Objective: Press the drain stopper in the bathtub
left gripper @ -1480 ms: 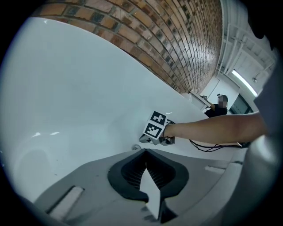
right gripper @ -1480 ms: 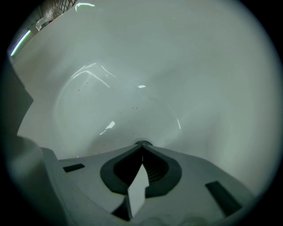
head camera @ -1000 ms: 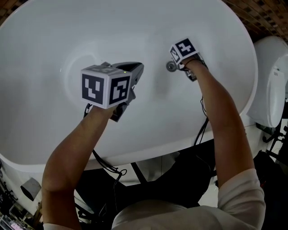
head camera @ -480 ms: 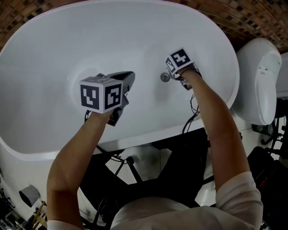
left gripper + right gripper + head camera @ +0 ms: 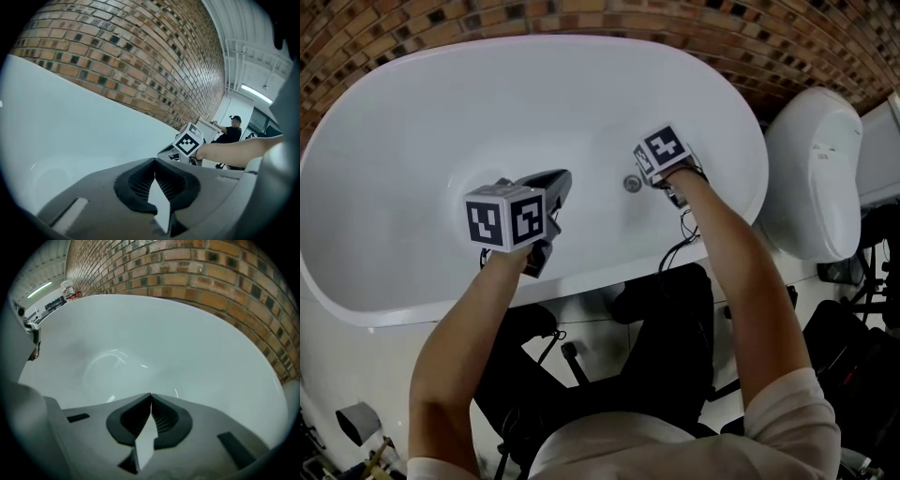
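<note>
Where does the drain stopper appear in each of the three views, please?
Head view: drain stopper on the white bathtub floor, slightly right of centre.
Left gripper view: not in it.
Right gripper view: not in it.
Shared landmark: brick wall above the bathtub rim in every view.

1. The drain stopper (image 5: pixel 632 184) is seen as a small round metal disc. It is set flat in the floor of the tub, just beside the right gripper (image 5: pixel 651 171) on its left side. Contact between the two cannot be told. It is placed well apart from the left gripper (image 5: pixel 555 184), off to that gripper's right.
2. The bathtub (image 5: pixel 403 112) is shown as a white, smooth oval basin. Its curved inner wall is met ahead of both pairs of closed jaws.
</note>
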{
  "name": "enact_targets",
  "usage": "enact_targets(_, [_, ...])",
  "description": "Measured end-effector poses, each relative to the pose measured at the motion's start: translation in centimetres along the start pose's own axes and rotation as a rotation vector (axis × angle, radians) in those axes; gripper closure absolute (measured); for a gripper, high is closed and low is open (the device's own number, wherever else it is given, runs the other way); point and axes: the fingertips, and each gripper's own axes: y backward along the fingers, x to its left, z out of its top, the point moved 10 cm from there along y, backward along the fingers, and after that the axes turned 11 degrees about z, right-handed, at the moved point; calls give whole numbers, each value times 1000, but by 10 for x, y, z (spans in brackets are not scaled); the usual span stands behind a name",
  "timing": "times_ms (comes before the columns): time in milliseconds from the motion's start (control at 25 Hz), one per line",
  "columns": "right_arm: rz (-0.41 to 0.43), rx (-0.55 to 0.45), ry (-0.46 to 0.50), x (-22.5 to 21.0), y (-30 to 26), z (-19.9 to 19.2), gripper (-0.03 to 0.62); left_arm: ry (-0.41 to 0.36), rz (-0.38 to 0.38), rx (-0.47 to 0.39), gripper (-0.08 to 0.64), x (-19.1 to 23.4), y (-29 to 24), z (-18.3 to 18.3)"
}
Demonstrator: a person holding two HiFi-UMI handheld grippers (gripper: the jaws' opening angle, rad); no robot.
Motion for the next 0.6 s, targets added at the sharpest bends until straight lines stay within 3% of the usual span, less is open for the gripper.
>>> enact_targets(600, [-27, -100, 49, 40, 65, 3, 574, -30, -2, -94, 555, -28, 67, 10])
